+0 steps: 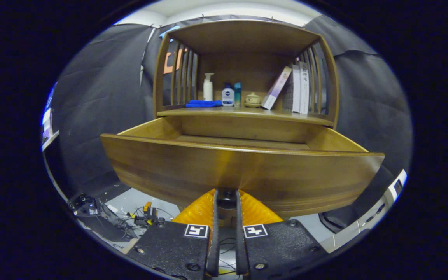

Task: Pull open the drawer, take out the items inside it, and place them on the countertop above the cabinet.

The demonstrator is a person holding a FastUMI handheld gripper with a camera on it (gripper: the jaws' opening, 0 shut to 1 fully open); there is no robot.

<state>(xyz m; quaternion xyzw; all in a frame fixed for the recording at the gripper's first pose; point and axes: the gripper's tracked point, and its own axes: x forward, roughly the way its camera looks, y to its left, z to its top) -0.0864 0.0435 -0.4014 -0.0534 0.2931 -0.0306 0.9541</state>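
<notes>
Gripper view: gripper (226,194) clamps round dark knob (227,198) — smooth wooden drawer (169,163).

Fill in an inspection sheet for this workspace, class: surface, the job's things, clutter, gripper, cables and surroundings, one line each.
Surface: countertop above the drawer carries items.
Job's things: drawer pulled open; its contents are hidden behind the front panel.
Clutter: blue cloth, pump bottle, two small bottles, small lidded pot, leaning books.
Gripper: gripper, fingers nearly closed around the dark knob under the drawer front; firm contact cannot be told.
Cables: loose wires on the floor.
Surroundings: black cloth wall behind the cabinet.
</notes>
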